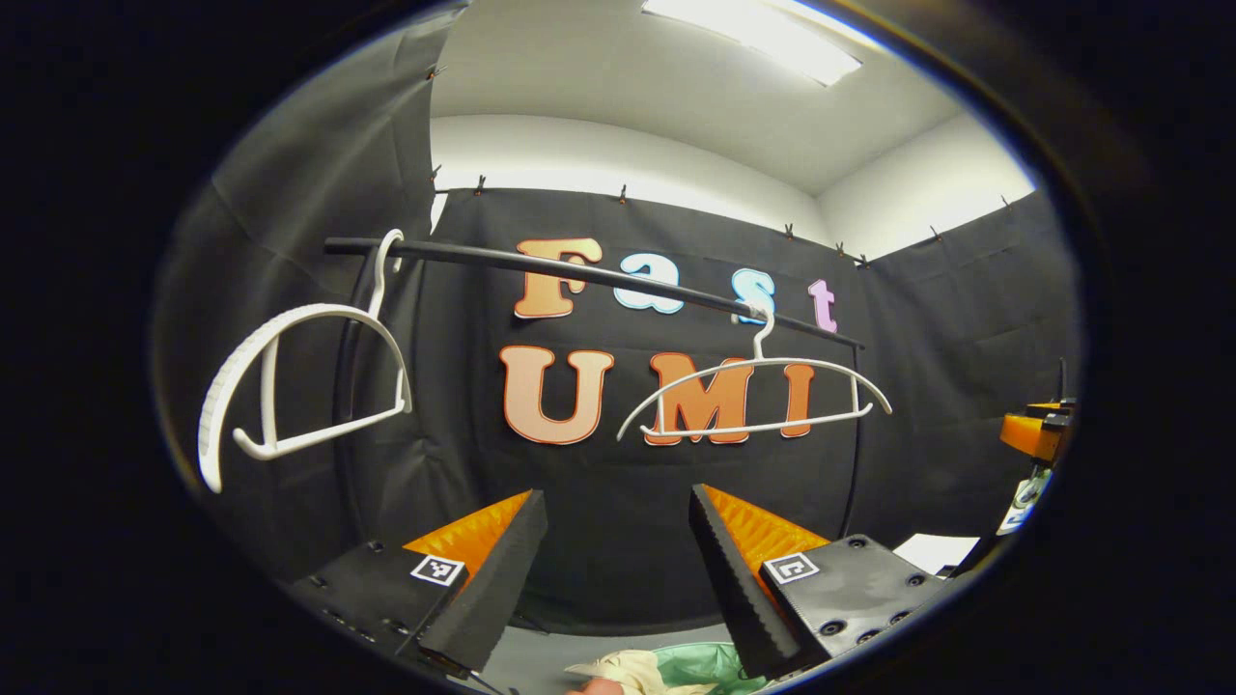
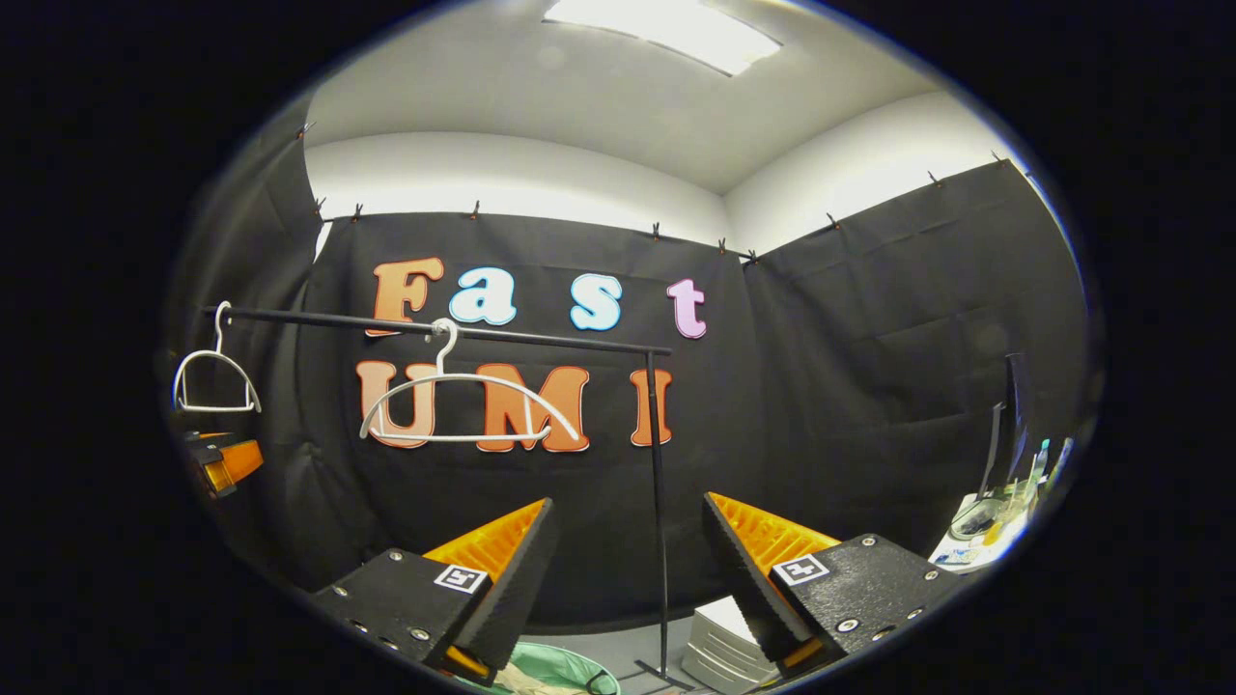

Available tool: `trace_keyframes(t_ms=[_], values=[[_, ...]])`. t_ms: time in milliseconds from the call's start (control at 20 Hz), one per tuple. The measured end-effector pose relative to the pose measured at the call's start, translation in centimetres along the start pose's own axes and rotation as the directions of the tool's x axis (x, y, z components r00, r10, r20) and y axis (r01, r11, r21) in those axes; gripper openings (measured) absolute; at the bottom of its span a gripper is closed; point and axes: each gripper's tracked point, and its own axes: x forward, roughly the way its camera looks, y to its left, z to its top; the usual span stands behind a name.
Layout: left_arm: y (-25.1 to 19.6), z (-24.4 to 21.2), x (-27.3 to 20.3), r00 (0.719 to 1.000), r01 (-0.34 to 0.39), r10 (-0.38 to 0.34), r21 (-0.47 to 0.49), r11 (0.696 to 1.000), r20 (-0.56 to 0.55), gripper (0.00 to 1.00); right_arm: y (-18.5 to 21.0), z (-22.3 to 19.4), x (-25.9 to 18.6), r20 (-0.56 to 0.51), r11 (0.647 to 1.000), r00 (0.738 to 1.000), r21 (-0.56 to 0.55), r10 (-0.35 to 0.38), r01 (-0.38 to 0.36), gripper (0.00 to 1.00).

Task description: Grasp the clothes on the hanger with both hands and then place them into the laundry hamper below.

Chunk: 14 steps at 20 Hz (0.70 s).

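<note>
Two bare white hangers hang on the black rail [image 1: 579, 270]: one at its left end [image 1: 299, 386], the other toward its right end [image 1: 753, 391]. My left gripper [image 1: 618, 589] is open, with nothing between its fingers. Below it lie cream and pale green clothes [image 1: 666, 668] in the hamper. In the right gripper view my right gripper [image 2: 628, 589] is open too, and the green hamper's rim [image 2: 555, 666] with cloth inside shows at the bottom edge. The same hangers [image 2: 468, 401] [image 2: 214, 381] hang on the rail [image 2: 435, 330] there. The other gripper [image 2: 224, 461] shows at the far left.
The rail's upright post [image 2: 659, 512] stands between my right fingers, down to the grey floor. A white stacked box [image 2: 719, 642] sits beside the post's foot. A table with a monitor and bottles [image 2: 1004, 483] is at the right edge.
</note>
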Motion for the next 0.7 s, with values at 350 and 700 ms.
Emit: trace_keyframes(t_ms=[350, 700], values=[[1.2, -0.1, -0.8, 0.999, -0.043, 0.043, 0.008, 0.999, 0.001, 0.94, 0.9, -0.9, 0.3, -0.021, 1.0, 1.0, 0.009, 0.023, -0.023, 0.92], [1.9, 0.1, -1.2, 0.998, -0.06, 0.06, 0.01, 0.998, 0.005, 0.97, 1.3, -2.7, -0.5, -0.056, 0.999, 0.998, 0.021, 0.033, -0.032, 0.92]])
